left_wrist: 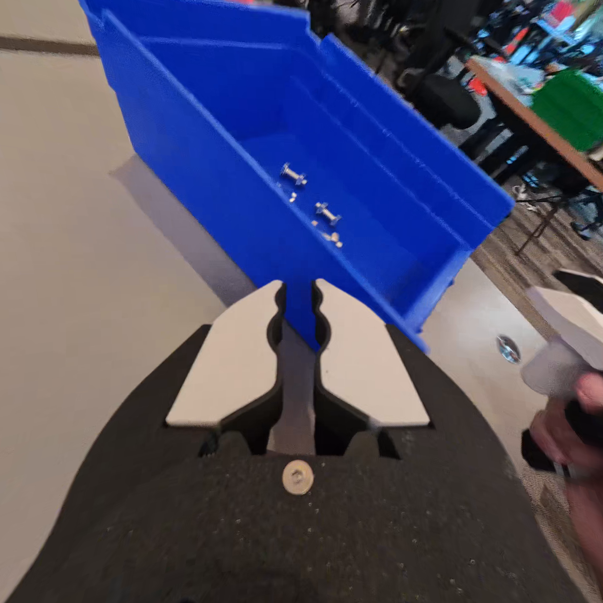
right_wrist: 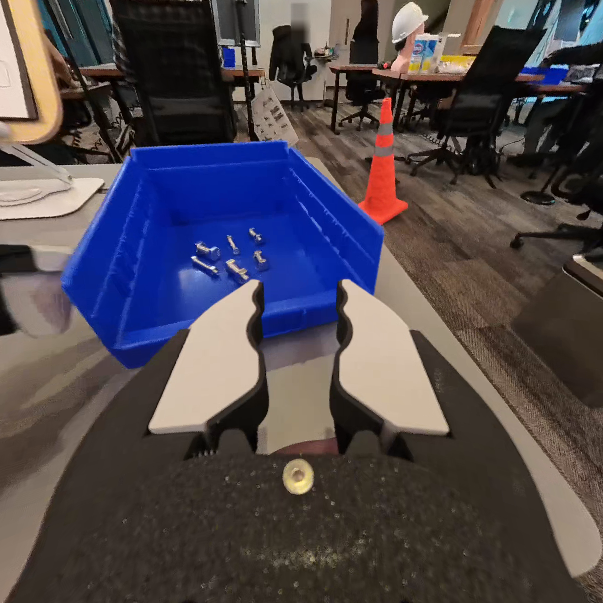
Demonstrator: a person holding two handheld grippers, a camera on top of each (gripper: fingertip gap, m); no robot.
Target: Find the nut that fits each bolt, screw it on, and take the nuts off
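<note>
Bolts [right_wrist: 230,256] in blue bin [right_wrist: 326,208], beyond empty right fingers [right_wrist: 225,352].

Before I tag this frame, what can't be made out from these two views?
- Bolts in the blue bin: too small in both views to tell nut fit.
- Left wrist view: near wall hides part of the bin floor; motion blur.
- Metal piece on the table: blurred, kind unclear.
- Left gripper, right gripper: open, empty.
</note>
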